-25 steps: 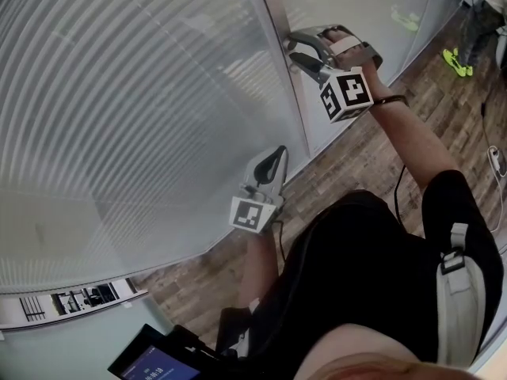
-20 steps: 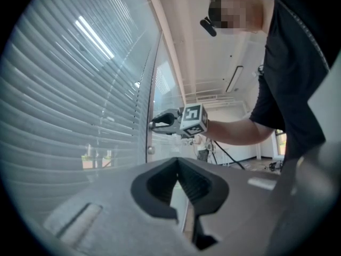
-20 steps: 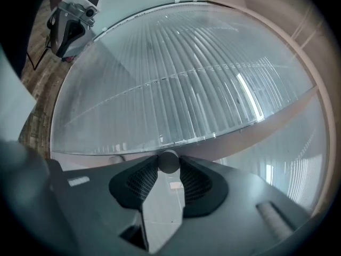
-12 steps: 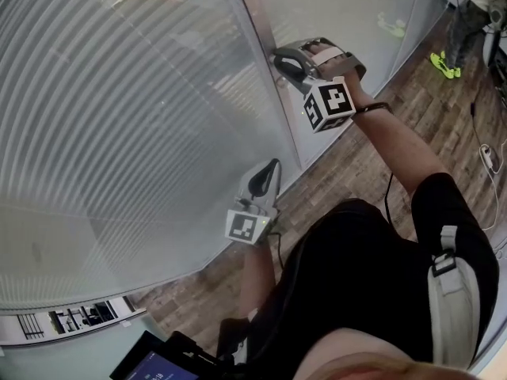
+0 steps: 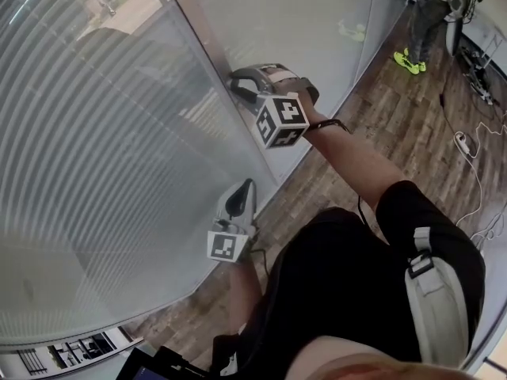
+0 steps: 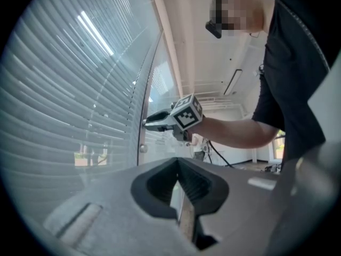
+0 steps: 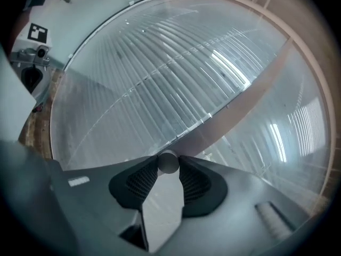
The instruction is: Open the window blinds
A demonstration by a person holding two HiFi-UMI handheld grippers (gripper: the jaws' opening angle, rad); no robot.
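Horizontal blinds point(image 5: 103, 133) sit behind the glass on the left, their slats point(image 7: 160, 68) mostly flat against it. A small round metal knob point(image 7: 168, 162) stands on the upright frame post point(image 5: 202, 30). My right gripper point(image 5: 236, 81) reaches level to that post. Its jaws have just been closing, and its ribbed pads point(image 7: 141, 181) now pinch the knob from both sides. My left gripper point(image 5: 242, 187) hangs lower, close to the glass, jaws shut with nothing between them point(image 6: 178, 167). From there the right gripper point(image 6: 146, 122) shows at the post.
A second small knob point(image 6: 143, 149) sits on the post below the gripped one. Right of the post is another glass panel point(image 5: 301, 22). Wood floor point(image 5: 380, 133) carries cables point(image 5: 475, 157). Another person point(image 5: 432, 6) stands at the far right.
The right gripper's jaws, open beside the post a second ago, have shut on the knob, and the gripper has rolled. The left gripper has hardly moved. The head view has swung.
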